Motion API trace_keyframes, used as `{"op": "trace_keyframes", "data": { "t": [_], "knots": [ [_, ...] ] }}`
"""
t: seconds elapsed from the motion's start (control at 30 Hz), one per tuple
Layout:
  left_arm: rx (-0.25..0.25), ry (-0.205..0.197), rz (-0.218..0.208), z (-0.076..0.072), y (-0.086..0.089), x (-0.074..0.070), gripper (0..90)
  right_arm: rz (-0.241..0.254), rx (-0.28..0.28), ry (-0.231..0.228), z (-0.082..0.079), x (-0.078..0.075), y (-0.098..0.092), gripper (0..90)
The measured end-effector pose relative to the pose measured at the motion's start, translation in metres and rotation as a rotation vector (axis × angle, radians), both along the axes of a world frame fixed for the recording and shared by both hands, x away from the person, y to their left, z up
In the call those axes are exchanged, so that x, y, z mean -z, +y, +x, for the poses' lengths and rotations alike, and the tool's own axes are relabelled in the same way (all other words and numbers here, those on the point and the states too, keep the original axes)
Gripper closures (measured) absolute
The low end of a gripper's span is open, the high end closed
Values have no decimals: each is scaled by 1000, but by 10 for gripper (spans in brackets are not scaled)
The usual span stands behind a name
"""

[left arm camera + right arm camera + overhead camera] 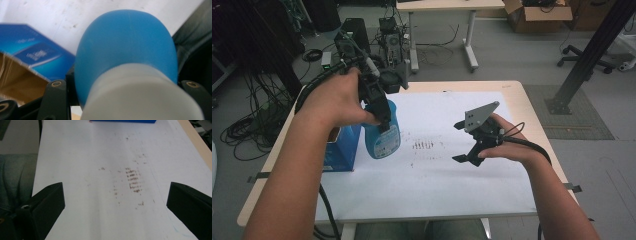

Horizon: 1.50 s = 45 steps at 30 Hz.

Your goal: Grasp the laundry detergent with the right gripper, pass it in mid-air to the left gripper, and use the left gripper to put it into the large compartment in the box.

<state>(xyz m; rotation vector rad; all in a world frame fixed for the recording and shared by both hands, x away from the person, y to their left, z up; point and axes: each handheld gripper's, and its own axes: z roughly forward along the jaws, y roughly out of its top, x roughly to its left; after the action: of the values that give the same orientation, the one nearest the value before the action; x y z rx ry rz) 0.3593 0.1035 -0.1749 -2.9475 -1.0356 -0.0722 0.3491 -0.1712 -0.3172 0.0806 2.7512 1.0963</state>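
A blue plastic bottle [382, 140] with a printed label stands upright beside a blue box [343, 147], at the left of the white sheet [437, 185]. My left gripper [382, 117] comes down from above and is shut on the bottle's upper part. In the left gripper view the bottle's rounded blue body [127, 42] and pale cap [140, 95] sit between the two black jaws of the left gripper [125, 84]. My right gripper [459, 142] hovers over the sheet's middle right, open. In its own view the right gripper [117, 197] has nothing between its jaws.
Brown smudges [424, 146] mark the sheet's middle, straight ahead of the right gripper [133, 181]. The blue box [37, 52] is open with brown card inside; its edge [122, 121] lies beyond the stains. The wooden table edge [532, 115] runs along the right.
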Motion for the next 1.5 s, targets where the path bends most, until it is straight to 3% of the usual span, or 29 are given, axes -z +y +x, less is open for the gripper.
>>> {"op": "trace_keyframes", "data": {
  "t": [0.2, 0.57, 0.9, 1.03, 1.3, 1.5],
  "knots": [
    [-133, -12, -31, 6, 15, -18, 399, -54, 13, -1, 1, -1, -12, 19],
    [-374, -36, -49, 17, 46, -50, 399, -119, 31, 7, 4, -3, -26, 22],
    [-508, -65, -68, 24, 78, -72, 399, -128, 48, 28, 6, -3, -39, 22],
    [-544, -63, -67, 29, 89, -73, 399, -128, 53, 29, 7, -4, -41, 23],
    [-656, -58, -122, 38, 119, -74, 399, -128, 57, 31, 10, -7, -43, 23],
    [-705, -81, -117, 42, 134, -74, 399, -130, 57, 31, 12, -7, -44, 22]
  ]
}}
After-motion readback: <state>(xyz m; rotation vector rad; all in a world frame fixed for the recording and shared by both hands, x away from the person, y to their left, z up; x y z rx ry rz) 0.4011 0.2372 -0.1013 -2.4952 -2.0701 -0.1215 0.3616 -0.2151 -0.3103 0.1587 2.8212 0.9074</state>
